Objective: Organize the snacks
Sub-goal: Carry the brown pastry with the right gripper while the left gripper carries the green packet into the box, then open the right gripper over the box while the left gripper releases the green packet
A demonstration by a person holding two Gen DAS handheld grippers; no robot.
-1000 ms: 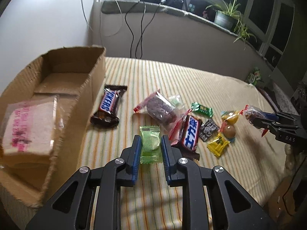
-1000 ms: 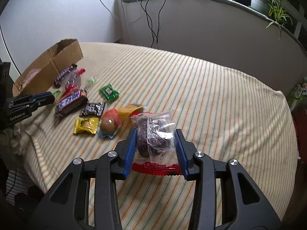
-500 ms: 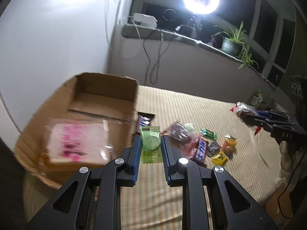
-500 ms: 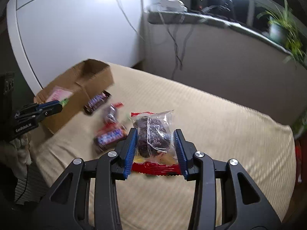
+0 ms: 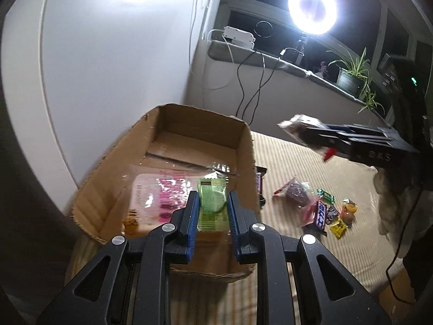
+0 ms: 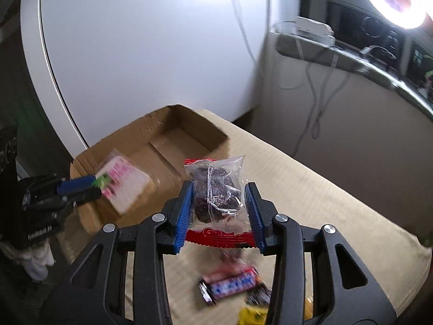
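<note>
My left gripper (image 5: pixel 211 203) is shut on a green wrapped candy (image 5: pixel 211 203) and holds it above the near end of the open cardboard box (image 5: pixel 245 146). A clear pink-printed bread packet (image 5: pixel 159 192) lies in the box. My right gripper (image 6: pixel 219 195) is shut on a clear packet of dark dried fruit with a red edge (image 6: pixel 216 189), held in the air right of the box (image 6: pixel 186 127). The right gripper also shows in the left wrist view (image 5: pixel 324 132). The left gripper also shows in the right wrist view (image 6: pixel 89 187).
Loose snacks lie on the striped cloth right of the box: a Snickers bar (image 5: pixel 320 214), a dark fruit packet (image 5: pixel 296 193), a yellow candy (image 5: pixel 338 226), a small green candy (image 5: pixel 326 195). A ring light (image 5: pixel 312 9) and a potted plant (image 5: pixel 349 80) stand on the ledge.
Both grippers rose and swung left toward the box, each keeping its snack. The left gripper now hangs over the box; the right has come close beside it.
</note>
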